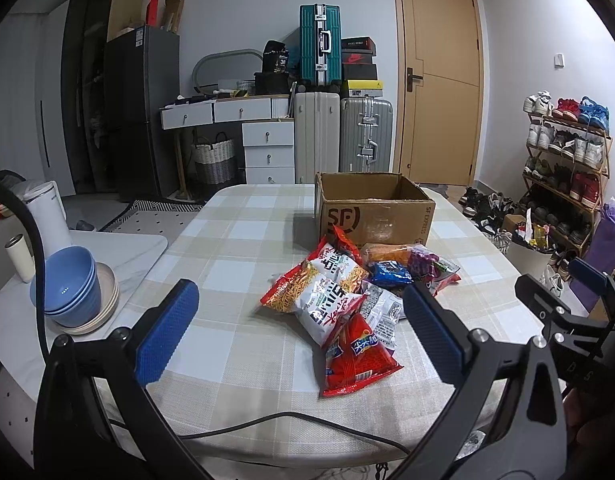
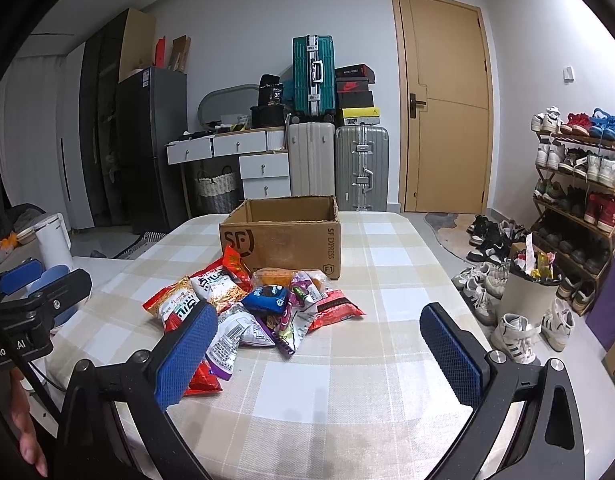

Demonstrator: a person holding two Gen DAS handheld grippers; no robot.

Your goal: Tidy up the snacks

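A pile of snack bags [image 1: 347, 292] [image 2: 251, 304] lies on the checked tablecloth [image 1: 235, 248] [image 2: 347, 376], just in front of an open, empty-looking cardboard box [image 1: 371, 208] [image 2: 283, 232]. A red chip bag [image 1: 357, 356] is the nearest one in the left wrist view. My left gripper [image 1: 303, 328] hovers open over the table's near edge, short of the pile, nothing between its blue pads. My right gripper [image 2: 319, 356] is open too, to the right of the pile. Each gripper shows at the edge of the other's view.
Stacked blue bowls [image 1: 69, 284] on plates, a white kettle [image 1: 47, 208] and a small cup [image 1: 19, 256] stand on a side surface left of the table. A black cable [image 1: 267, 424] crosses the near table edge. Shoes and a full bin [image 2: 527, 288] sit on the floor at right.
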